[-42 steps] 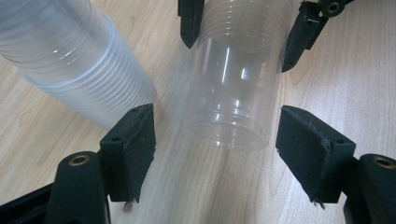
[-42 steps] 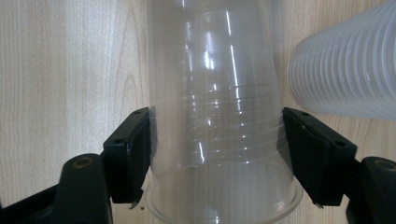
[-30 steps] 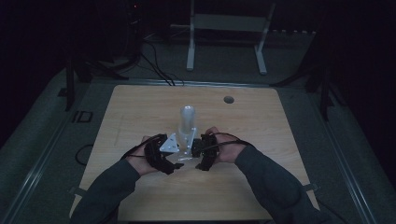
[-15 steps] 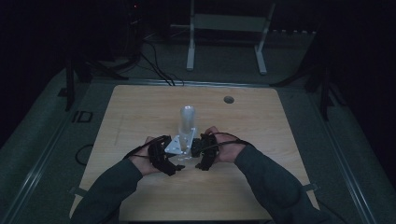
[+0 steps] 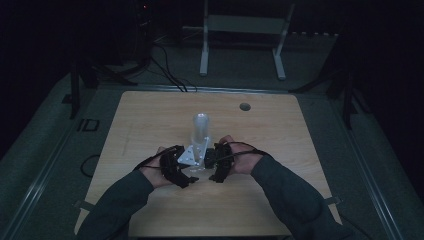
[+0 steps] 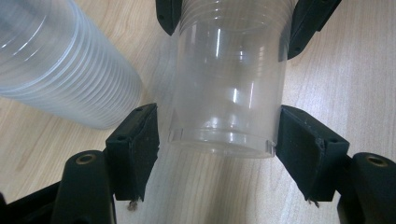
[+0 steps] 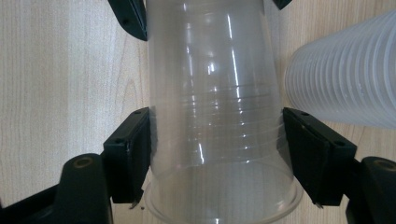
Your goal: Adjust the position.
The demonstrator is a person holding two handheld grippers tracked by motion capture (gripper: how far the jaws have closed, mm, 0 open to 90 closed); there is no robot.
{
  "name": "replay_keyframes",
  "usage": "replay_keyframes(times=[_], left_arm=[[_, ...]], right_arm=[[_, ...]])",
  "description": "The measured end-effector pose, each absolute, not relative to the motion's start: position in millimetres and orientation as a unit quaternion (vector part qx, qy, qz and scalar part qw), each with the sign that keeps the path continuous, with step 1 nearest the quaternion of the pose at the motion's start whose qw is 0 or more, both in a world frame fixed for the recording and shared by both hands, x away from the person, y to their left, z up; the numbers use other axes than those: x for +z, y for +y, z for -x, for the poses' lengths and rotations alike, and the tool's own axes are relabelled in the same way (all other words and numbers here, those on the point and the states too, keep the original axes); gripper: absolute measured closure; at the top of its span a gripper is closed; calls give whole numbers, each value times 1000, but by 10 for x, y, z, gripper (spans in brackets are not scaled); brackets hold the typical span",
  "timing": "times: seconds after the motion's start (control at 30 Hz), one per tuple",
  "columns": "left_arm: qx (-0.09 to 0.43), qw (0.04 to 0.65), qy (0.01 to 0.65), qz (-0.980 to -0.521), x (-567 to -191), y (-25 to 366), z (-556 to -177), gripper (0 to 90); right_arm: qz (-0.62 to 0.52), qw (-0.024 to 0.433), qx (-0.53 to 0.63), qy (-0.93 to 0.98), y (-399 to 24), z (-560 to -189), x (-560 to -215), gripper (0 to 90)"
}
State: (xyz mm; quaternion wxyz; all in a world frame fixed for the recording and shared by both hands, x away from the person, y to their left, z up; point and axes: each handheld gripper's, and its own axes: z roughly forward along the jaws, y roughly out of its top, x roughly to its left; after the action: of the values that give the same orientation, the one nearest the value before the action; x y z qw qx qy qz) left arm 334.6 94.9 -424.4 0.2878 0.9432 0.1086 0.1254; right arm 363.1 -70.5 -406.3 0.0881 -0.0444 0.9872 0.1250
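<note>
A clear plastic cup lies level above the wooden table, between my two grippers, which face each other. My right gripper is shut on it near the rim, both pads pressing its wall. My left gripper straddles the cup's base. Its jaws have just been closing, and the left pad still stands a sliver off the wall. From above, the left gripper and the right gripper meet just in front of a tall stack of clear cups.
The stack of cups stands close beside the held cup, also at the right. A round hole sits in the table's far part. Cables and a white stand lie on the floor beyond.
My left gripper has edged right toward the right gripper, onto the cup's base. The right hand and the stack have stayed where they were.
</note>
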Motion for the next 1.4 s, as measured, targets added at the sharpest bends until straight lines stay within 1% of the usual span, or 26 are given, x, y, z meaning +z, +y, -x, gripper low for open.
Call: replay_keyframes(times=[0.07, 0.23, 0.4, 0.43, 0.73, 0.87, 0.97, 1.0, 1.07, 1.13, 1.4], left_arm=[[121, 290, 111, -943, -4252, 949, -3349, 328], [114, 293, 111, -943, -4266, 950, -3342, 377], [115, 294, 112, -942, -4272, 952, -3342, 391], [112, 303, 120, -939, -4288, 944, -3332, 395], [103, 313, 123, -936, -4292, 1000, -3345, 411], [104, 315, 122, -935, -4277, 1015, -3347, 412], [105, 320, 124, -933, -4278, 1027, -3346, 412], [103, 324, 124, -932, -4281, 1042, -3344, 412], [103, 324, 124, -932, -4281, 1042, -3344, 412], [101, 330, 128, -930, -4294, 1077, -3342, 412], [100, 348, 138, -922, -4297, 1149, -3340, 412]], right_arm=[[44, 89, 126, 987, -705, -3631, -4061, 285], [43, 88, 127, 987, -705, -3629, -4062, 286], [42, 87, 127, 987, -706, -3627, -4063, 286], [41, 87, 127, 987, -707, -3626, -4064, 286], [44, 84, 137, 986, -724, -3628, -4051, 279], [38, 83, 144, 985, -724, -3625, -4041, 206], [37, 83, 150, 985, -726, -3630, -4035, 190], [35, 85, 151, 984, -733, -3635, -4031, 157], [34, 87, 152, 984, -737, -3635, -4028, 157], [32, 87, 156, 983, -751, -3636, -4010, 121], [12, 94, 191, 977, -812, -3653, -3917, 113]])
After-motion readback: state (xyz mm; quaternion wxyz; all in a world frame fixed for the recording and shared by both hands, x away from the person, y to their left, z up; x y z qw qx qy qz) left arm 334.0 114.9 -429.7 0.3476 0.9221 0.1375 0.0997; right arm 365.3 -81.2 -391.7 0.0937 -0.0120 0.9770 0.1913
